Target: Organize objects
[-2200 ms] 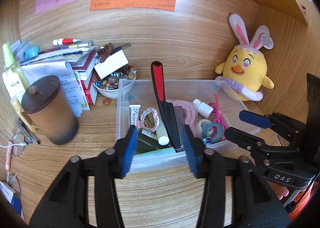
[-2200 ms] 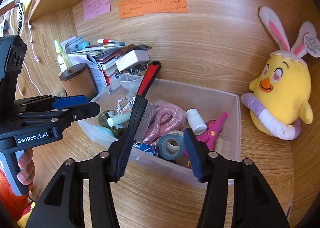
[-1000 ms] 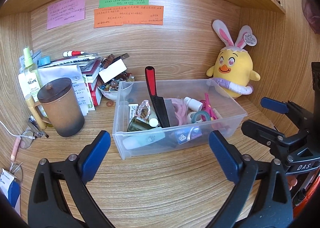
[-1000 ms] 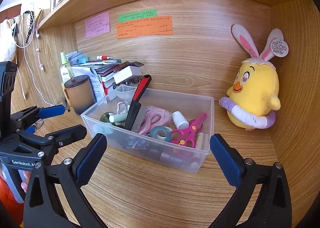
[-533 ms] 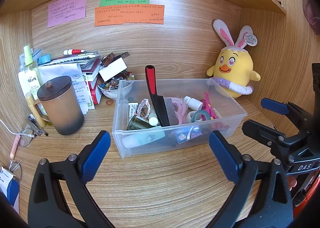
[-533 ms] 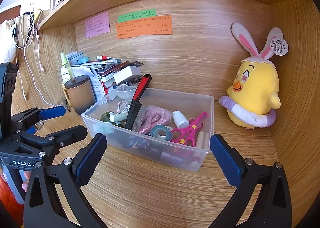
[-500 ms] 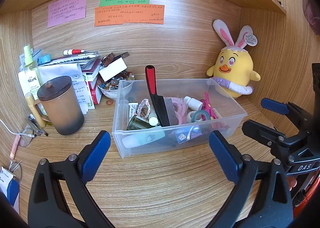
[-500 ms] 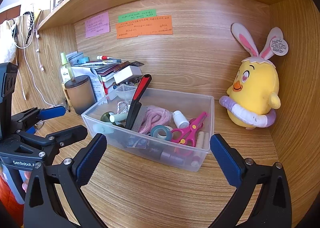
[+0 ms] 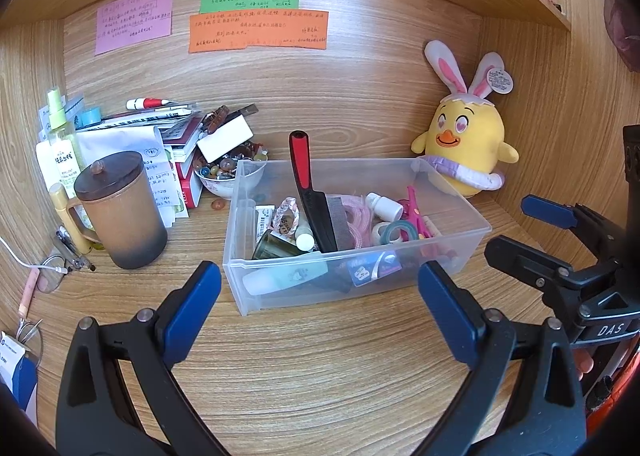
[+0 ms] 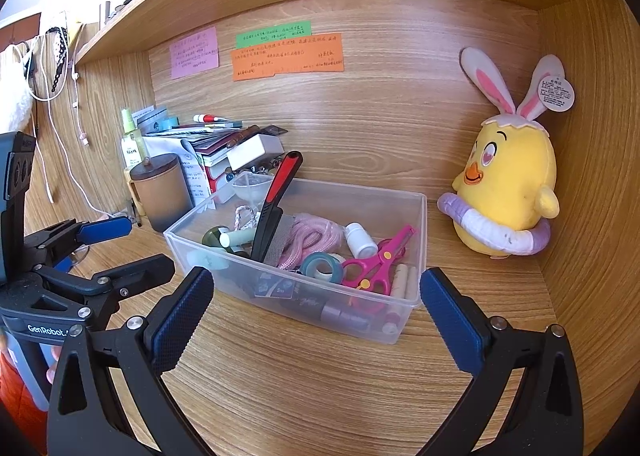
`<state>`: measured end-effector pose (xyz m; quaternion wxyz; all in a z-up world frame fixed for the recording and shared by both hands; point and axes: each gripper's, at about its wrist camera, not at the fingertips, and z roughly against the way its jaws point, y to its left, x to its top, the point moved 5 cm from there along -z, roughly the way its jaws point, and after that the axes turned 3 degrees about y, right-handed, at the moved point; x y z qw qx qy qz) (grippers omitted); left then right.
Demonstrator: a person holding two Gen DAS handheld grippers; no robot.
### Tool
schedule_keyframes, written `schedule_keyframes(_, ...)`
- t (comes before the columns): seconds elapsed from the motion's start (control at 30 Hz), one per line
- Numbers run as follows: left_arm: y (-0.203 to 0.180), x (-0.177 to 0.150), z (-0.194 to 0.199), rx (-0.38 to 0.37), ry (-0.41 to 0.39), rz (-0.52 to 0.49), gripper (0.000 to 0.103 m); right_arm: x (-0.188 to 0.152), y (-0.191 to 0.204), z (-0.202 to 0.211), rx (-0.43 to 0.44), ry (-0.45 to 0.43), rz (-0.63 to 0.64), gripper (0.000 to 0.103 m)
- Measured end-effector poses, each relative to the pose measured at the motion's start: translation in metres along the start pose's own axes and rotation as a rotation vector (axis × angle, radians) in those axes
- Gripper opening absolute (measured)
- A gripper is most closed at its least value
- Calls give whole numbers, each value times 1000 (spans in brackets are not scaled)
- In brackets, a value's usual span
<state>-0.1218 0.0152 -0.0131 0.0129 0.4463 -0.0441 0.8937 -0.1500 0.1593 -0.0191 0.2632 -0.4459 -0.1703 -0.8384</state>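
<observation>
Bin: clear plastic bin on the bench — landmark.
Knife: red-and-black knife stands tilted inside the bin, handle above its rim.
Scissors: pink scissors lie in the bin's right part.
Left gripper: jaws wide apart, empty, in front of the bin.
Right gripper: jaws wide apart, empty — also in front of the bin.

White letters "DAS" stand on the black body of the right gripper at the right edge of the left wrist view. "GenRobot" is printed on the left gripper at the lower left of the right wrist view. The handwriting on the pink note, green note and orange note is too small to read, as is the plush chick's ear tag.
</observation>
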Motion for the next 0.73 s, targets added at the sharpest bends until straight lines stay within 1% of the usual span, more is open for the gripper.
schedule_keyframes(0.4,-4,-3,-2,-36,17,-3,100,-1,1,0,1,1,3,103)
schedule_keyframes(0.67,-2,-2,-2,-30,9,0,100,-2,1,-1,3,7,1,103)
schedule_keyframes(0.73,-2,-2,-3,-29,11,2,102,-2,0,-2,3,9,-1,103)
